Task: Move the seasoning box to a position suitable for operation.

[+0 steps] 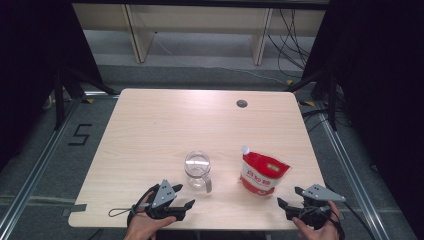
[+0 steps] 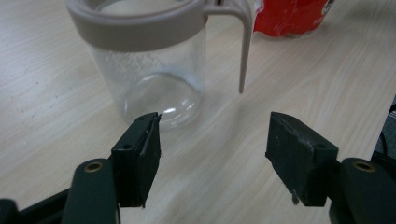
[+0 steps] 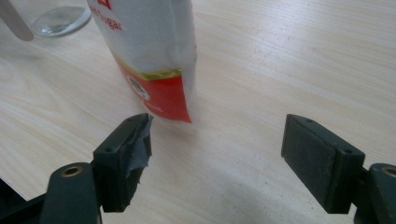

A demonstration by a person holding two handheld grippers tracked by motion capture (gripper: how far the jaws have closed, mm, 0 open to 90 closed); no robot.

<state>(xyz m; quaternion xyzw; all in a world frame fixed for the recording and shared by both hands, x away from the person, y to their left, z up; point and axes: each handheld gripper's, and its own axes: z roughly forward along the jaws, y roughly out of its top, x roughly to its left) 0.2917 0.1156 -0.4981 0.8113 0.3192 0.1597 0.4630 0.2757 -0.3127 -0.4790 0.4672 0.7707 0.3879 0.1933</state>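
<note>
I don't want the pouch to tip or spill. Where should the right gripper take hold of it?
Grip the red and white pouch across its flat upper body, below the spout, coming from the near side with the right gripper. It stands upright, and the open jaws already face it.

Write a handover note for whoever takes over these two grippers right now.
Left gripper: open, empty, just short of the clear glass jar with a grey rim and handle.
Right gripper: open, empty, near the red and white spouted sugar pouch.
Both stand upright on the light wooden table, apart.
Done: nothing gripped yet.
Left: probably grasp jar and pouch; the jar looks empty.
</note>
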